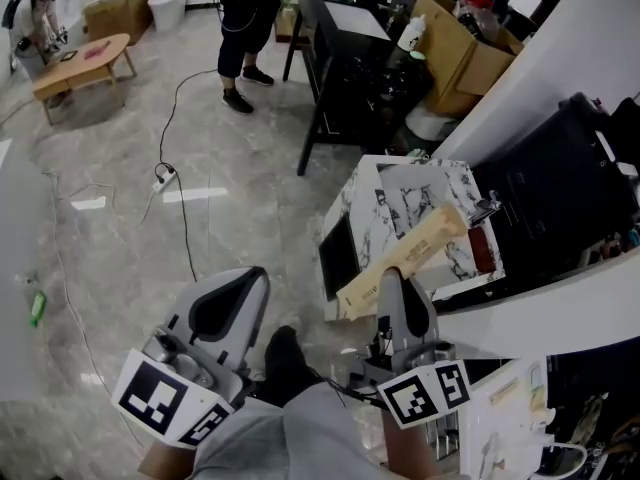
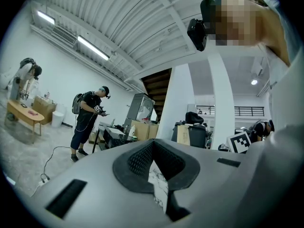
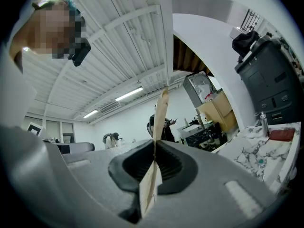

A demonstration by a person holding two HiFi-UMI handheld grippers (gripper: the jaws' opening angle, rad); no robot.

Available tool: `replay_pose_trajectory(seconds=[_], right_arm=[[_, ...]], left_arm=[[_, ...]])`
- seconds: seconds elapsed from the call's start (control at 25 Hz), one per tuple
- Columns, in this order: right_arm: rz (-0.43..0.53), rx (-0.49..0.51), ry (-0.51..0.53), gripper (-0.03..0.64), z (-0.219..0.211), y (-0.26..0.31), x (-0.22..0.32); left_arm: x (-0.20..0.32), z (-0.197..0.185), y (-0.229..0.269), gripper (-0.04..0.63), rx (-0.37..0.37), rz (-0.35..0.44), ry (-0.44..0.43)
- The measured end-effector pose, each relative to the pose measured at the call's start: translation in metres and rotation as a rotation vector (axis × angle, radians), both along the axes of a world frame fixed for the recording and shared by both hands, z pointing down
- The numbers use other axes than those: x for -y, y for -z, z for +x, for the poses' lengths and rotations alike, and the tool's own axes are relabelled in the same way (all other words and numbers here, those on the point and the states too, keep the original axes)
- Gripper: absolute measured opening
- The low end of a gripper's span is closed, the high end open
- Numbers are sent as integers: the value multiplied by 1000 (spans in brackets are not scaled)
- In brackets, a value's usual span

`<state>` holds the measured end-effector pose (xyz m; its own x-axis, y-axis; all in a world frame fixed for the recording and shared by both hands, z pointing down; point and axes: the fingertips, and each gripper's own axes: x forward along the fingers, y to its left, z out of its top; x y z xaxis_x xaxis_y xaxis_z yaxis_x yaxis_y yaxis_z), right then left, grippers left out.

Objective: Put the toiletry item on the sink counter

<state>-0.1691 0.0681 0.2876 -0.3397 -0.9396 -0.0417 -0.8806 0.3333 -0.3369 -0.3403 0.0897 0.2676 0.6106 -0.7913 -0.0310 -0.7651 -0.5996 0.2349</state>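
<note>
A long tan carton, the toiletry item, is clamped flat between the jaws of my right gripper. It sticks out up and to the right, over the white marble sink counter. In the right gripper view the carton shows edge-on between the pads, with the marble counter at the lower right. A small faucet and a red item sit at the counter's right side. My left gripper hangs at the lower left, shut and empty. The left gripper view shows its jaws together.
A black cabinet and a white pillar stand right of the counter. Beyond it are a black desk and a cardboard box. A person stands on the marble floor, where a cable and power strip lie.
</note>
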Motion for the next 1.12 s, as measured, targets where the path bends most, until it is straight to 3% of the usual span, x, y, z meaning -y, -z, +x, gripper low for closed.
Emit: replay_pose_trajectory(seconds=[0.4, 0.8, 1.12], right_arm=[[2, 23, -9, 9, 31, 5, 94], [7, 39, -67, 9, 98, 9, 177], [9, 65, -150, 9, 162, 12, 213]], left_arm=[[94, 34, 12, 5, 28, 12, -23], [187, 101, 18, 5, 24, 23, -86], [237, 162, 24, 5, 31, 32, -156]])
